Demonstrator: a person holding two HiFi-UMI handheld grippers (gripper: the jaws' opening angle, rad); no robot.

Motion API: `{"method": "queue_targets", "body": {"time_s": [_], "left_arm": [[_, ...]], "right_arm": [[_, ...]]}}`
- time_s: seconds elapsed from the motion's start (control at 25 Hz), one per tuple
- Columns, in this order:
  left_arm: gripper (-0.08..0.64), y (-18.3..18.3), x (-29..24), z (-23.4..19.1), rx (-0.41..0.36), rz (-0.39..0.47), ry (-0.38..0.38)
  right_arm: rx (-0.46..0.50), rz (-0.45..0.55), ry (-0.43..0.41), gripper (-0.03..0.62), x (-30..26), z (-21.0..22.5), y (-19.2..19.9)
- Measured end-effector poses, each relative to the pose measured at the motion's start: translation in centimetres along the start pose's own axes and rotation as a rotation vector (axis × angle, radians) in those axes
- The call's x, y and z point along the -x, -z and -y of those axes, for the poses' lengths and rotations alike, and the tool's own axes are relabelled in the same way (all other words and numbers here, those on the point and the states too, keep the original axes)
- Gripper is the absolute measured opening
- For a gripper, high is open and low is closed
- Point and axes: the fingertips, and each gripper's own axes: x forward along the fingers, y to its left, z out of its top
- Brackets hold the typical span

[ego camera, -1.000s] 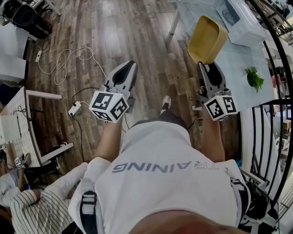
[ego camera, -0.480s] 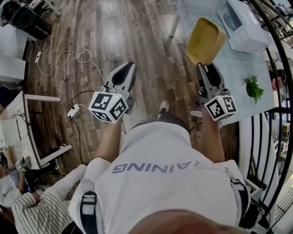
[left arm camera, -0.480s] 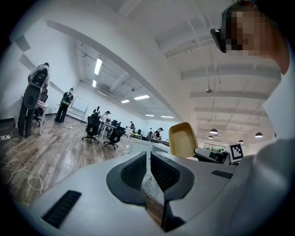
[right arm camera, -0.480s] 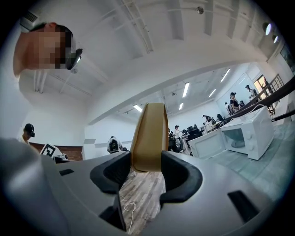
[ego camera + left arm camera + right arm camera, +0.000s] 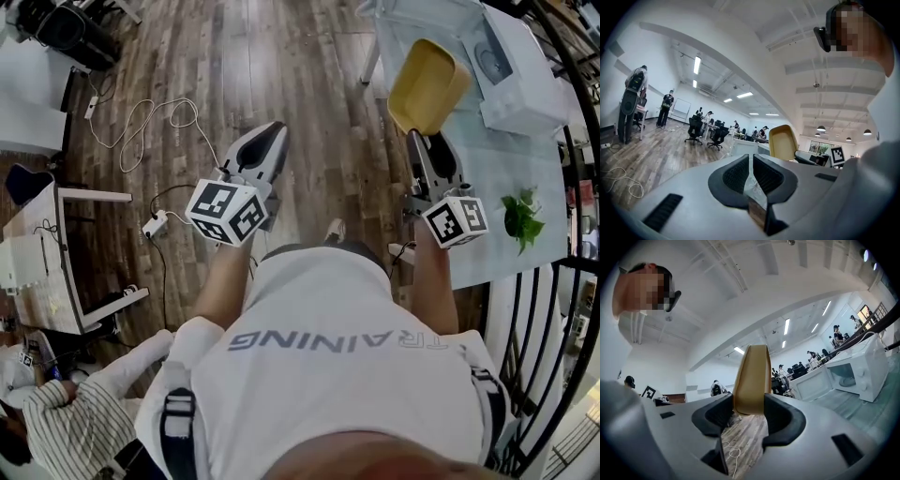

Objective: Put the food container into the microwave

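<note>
yellow container pinched in the right claw beside the table

the right gripper (image 5: 750,414) pinches the rim of the yellow food container (image 5: 427,86), holding it tilted in the air at the edge of the glass table (image 5: 487,159). the white microwave (image 5: 517,58) stands on that table. the left gripper (image 5: 751,172) has its jaws pressed together on nothing, above the wooden floor (image 5: 281,56).

The left gripper (image 5: 751,159) fills the lower frame, its two dark jaws drawn almost together, with only a thin slit between them and nothing held. Just right of centre a yellow food container (image 5: 783,143) stands on edge, and a marker cube (image 5: 837,155) shows further right. At left lies a wooden floor (image 5: 656,159) with a looped white cable (image 5: 618,180); office chairs (image 5: 696,129) and standing people (image 5: 667,105) are beyond.
</note>
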Motion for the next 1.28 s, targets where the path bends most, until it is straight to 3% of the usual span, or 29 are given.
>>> {"method": "queue_targets", "body": {"time_s": [0.64, 0.88, 1.28], "left_arm": [[0.055, 0.6, -10.0, 0.4, 0.011, -0.042, -0.004], [0.054, -0.7, -14.7, -1.7, 0.012, -0.045, 0.037], [0.055, -4.8, -22.8, -6.8, 0.014, -0.062, 0.167]], "right_arm": [[-0.048, -0.039, -0.017, 0.222, -4.4, 9.0, -0.3], [-0.05, -0.03, 0.025, 0.222, -7.3, 11.8, -1.1], [-0.016, -0.009, 0.121, 0.222, -14.7, 14.1, -2.9]]}}
